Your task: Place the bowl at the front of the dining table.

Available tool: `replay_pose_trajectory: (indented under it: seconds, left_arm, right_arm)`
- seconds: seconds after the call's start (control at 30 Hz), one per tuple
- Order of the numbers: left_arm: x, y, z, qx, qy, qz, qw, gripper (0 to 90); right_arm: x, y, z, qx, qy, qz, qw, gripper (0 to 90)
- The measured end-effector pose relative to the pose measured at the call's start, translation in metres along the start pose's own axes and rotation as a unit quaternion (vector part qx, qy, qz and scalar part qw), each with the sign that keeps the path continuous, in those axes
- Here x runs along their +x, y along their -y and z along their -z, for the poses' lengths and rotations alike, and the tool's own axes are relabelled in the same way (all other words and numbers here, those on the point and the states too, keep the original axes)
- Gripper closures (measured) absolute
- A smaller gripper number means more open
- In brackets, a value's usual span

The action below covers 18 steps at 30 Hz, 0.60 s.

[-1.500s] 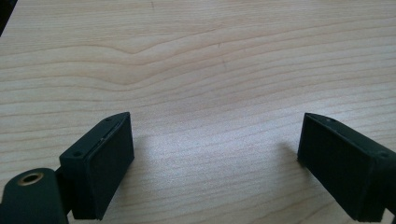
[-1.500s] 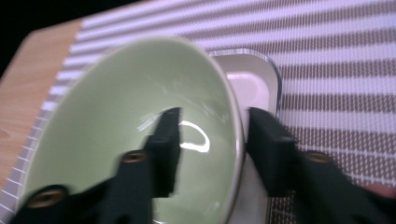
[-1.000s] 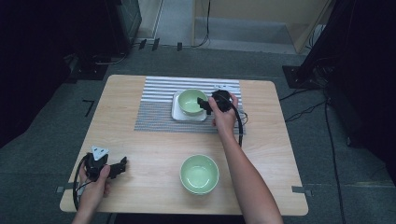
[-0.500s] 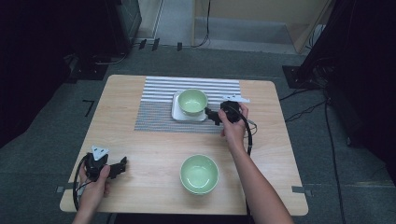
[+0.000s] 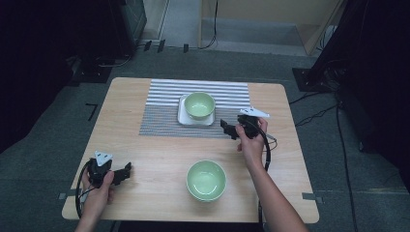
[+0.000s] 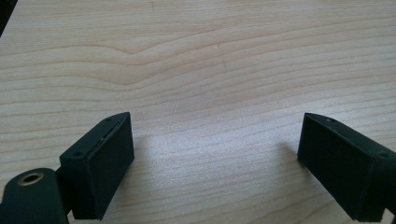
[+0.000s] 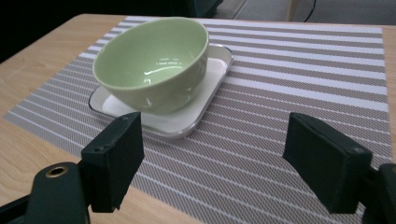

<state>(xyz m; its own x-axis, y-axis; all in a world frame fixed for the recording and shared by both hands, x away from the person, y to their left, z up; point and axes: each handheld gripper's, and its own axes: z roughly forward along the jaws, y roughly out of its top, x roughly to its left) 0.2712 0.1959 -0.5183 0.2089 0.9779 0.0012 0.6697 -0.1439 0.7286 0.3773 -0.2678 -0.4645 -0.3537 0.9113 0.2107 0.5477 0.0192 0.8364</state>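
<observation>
Green bowl (image 5: pixel 199 105) upright (on white plate (image 5: pixel 183 116))

A pale wooden table (image 5: pixel 159 159) stands on grey carpet (image 5: pixel 43 159) amid dark surroundings.

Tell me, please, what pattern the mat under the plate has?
Grey and white stripes on the mat, clearest in the right gripper view.

Looks like a lab or recording studio, not a home. The wooden table (image 5: pixel 159 159) stands alone on grey carpet (image 5: pixel 338 159), with black equipment stands (image 5: pixel 338 43) and dark gear right and left of it, cables (image 5: pixel 319 113) running over the floor beside and behind it, and tape marks (image 5: pixel 92 111) on the carpet at its left. On the table, a striped mat (image 5: pixel 159 121) with bowl (image 5: pixel 199 105) on tray (image 5: pixel 183 116), staged tidy.
</observation>
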Motion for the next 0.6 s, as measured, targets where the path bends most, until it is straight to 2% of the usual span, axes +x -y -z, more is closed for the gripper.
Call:
replay_pose_trajectory:
  seconds: [0.37, 0.6]
  left_arm:
    - [0.0, 0.0, 0.0, 0.0, 0.0, 0.0, 1.0, 10.1]
    - [0.0, 0.0, 0.0, 0.0, 0.0, 0.0, 1.0, 10.1]
  right_arm:
    - [0.002, 0.023, 0.024, 0.005, 0.028, 0.031, 0.9991, 19.0]
    - [-0.002, 0.037, 0.042, 0.002, 0.037, 0.031, 0.9988, 18.9]
